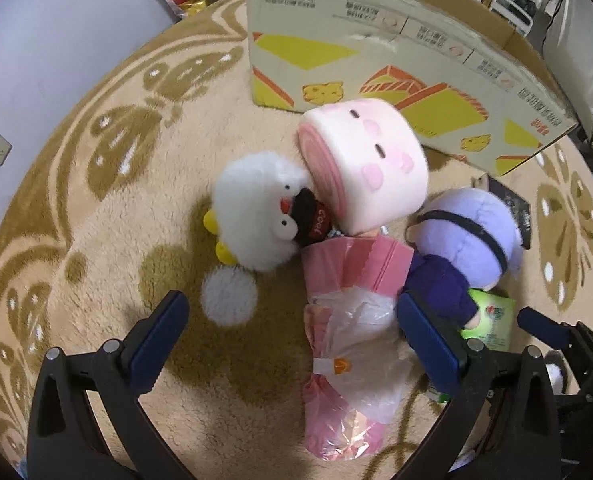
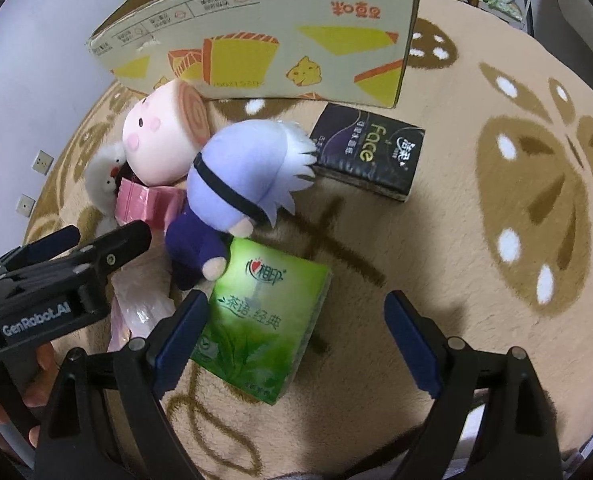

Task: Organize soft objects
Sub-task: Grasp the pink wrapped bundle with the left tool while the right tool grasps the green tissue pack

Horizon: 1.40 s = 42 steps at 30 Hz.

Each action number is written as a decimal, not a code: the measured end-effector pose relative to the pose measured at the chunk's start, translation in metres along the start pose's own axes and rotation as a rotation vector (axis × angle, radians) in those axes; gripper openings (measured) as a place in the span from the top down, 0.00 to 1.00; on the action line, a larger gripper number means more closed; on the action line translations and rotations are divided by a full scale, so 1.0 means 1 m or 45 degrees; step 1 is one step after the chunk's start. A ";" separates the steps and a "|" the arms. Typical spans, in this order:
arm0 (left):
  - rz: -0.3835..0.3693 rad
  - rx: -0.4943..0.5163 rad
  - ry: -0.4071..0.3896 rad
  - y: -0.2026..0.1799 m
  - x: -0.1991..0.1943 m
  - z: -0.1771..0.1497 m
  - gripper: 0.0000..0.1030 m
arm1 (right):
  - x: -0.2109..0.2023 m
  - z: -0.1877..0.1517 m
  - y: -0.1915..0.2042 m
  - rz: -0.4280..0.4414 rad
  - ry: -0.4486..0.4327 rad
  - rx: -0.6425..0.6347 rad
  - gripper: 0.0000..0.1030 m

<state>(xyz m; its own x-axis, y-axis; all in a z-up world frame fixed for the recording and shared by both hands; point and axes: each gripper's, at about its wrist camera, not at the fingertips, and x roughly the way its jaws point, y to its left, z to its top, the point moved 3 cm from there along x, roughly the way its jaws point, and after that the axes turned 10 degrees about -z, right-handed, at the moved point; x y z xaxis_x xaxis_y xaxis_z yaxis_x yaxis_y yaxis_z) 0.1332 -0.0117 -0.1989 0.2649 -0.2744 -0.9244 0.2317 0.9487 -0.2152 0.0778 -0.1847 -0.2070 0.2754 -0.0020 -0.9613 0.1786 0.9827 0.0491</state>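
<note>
My left gripper point(image 1: 294, 340) is open and points down at a pink plastic-wrapped pack point(image 1: 348, 320) on the rug; its right finger overlaps the pack's right edge. Around the pack lie a white fluffy duck plush point(image 1: 256, 208), a pink roll-shaped plush point(image 1: 368, 164) and a purple-haired doll point(image 1: 464, 236). My right gripper point(image 2: 296, 340) is open over a green tissue pack point(image 2: 256, 320), which lies between its fingers, nearer the left one. The doll point(image 2: 236, 176) rests partly on that pack. The left gripper point(image 2: 104, 234) shows at the left edge of the right wrist view.
An open cardboard box point(image 1: 376, 40) stands behind the toys on a round beige patterned rug point(image 1: 136, 200). A black tissue pack point(image 2: 368, 156) lies right of the doll. A hand point(image 2: 36, 380) holds the left gripper. Shelves and clutter stand beyond the rug.
</note>
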 end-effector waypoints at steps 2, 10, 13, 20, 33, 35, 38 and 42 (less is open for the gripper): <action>0.012 0.010 0.021 0.000 0.005 -0.001 0.00 | 0.001 0.000 0.001 0.003 0.003 0.001 0.09; -0.005 0.014 0.048 0.000 0.013 -0.001 0.00 | 0.005 0.000 0.008 -0.004 0.015 -0.015 0.09; -0.008 0.021 0.064 0.001 0.019 0.001 0.00 | 0.010 -0.001 0.013 -0.004 0.032 -0.018 0.09; -0.013 0.009 0.068 0.007 0.033 0.003 0.00 | 0.021 0.000 0.023 -0.026 0.059 -0.038 0.09; -0.037 -0.002 0.090 0.011 0.038 0.005 0.00 | 0.032 -0.003 0.041 -0.088 0.047 -0.079 0.12; -0.040 -0.005 0.090 0.011 0.040 0.006 0.00 | 0.034 -0.004 0.043 -0.094 0.048 -0.081 0.13; -0.034 0.004 0.089 0.011 0.042 0.007 0.00 | 0.038 -0.004 0.043 -0.114 0.038 -0.087 0.18; -0.020 0.014 0.088 0.007 0.043 0.008 0.00 | 0.039 -0.003 0.033 -0.112 0.037 -0.071 0.24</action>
<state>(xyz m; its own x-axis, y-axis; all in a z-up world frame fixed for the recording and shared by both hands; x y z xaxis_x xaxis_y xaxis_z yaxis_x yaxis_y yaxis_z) 0.1541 -0.0183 -0.2379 0.1963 -0.2774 -0.9405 0.2458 0.9425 -0.2267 0.0920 -0.1523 -0.2438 0.2331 -0.0843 -0.9688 0.1480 0.9877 -0.0503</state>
